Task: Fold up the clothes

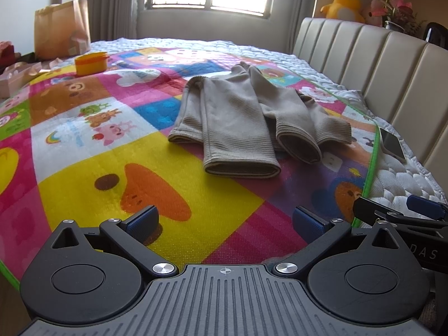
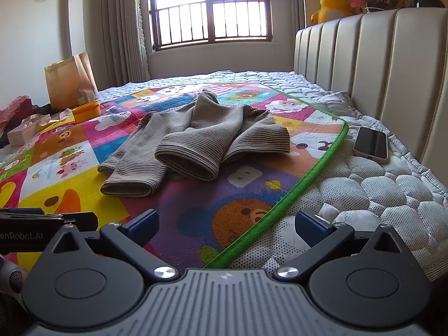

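Note:
A beige ribbed garment (image 1: 246,117) lies crumpled on a colourful cartoon play mat (image 1: 84,145) spread over the bed. Its cuffed ends point toward me, and one part overlaps another. In the right wrist view the same garment (image 2: 193,142) sits mid-mat, left of the mat's green edge (image 2: 308,176). My left gripper (image 1: 225,221) hovers open over the mat's near end, well short of the garment, holding nothing. My right gripper (image 2: 226,222) is open too, above the green edge, empty. The right gripper's tip (image 1: 400,212) shows at the left view's right side.
A phone (image 2: 371,144) lies on the quilted mattress (image 2: 392,196) beside the padded headboard (image 2: 378,64). An orange lidded tub (image 1: 91,63), a brown paper bag (image 1: 63,29) and pink boxes (image 2: 25,133) sit at the far left. A yellow duck plush (image 2: 331,4) tops the headboard.

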The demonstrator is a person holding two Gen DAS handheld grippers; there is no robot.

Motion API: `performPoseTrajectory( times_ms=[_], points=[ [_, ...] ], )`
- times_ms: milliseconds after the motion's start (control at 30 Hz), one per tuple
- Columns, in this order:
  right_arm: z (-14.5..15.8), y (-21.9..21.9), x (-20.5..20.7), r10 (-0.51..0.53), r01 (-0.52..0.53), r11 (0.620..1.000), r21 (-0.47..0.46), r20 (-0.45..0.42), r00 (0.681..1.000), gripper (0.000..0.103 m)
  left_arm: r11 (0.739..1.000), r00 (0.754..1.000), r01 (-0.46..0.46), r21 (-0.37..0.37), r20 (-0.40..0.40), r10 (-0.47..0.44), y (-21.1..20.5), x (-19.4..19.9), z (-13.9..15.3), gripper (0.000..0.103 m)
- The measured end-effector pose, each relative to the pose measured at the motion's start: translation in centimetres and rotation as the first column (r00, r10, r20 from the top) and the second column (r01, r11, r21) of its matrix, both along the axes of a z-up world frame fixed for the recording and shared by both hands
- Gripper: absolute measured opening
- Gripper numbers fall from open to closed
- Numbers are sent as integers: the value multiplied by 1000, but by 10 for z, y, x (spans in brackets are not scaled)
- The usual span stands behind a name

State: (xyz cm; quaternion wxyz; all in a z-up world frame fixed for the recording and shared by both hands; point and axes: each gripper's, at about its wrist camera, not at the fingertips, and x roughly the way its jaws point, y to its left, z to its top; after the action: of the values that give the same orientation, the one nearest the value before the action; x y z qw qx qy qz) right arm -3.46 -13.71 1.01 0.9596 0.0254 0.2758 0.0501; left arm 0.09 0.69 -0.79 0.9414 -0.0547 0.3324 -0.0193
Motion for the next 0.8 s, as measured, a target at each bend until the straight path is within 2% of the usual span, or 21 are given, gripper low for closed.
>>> performPoseTrajectory(
  times_ms=[300,467,600,800],
  points=[
    [-2,-1,1,-1,1,1000,1,-7,1000,103,1000,1000,3,0,-5,-3,0,2,-2,103],
    [-5,-2,7,-2,2,1000,6,-14,1000,103,1000,1000,17,-23,-16,-18,1,8,-6,103],
    [-11,-5,20,2,-1,1000,16,-32,1000,103,995,998,62,-80,-22,-63,4,20,-12,103],
    [-15,-7,53,-10,11,1000,21,-59,998,103,982,993,119,-149,15,-118,12,51,-12,103]
  ],
)
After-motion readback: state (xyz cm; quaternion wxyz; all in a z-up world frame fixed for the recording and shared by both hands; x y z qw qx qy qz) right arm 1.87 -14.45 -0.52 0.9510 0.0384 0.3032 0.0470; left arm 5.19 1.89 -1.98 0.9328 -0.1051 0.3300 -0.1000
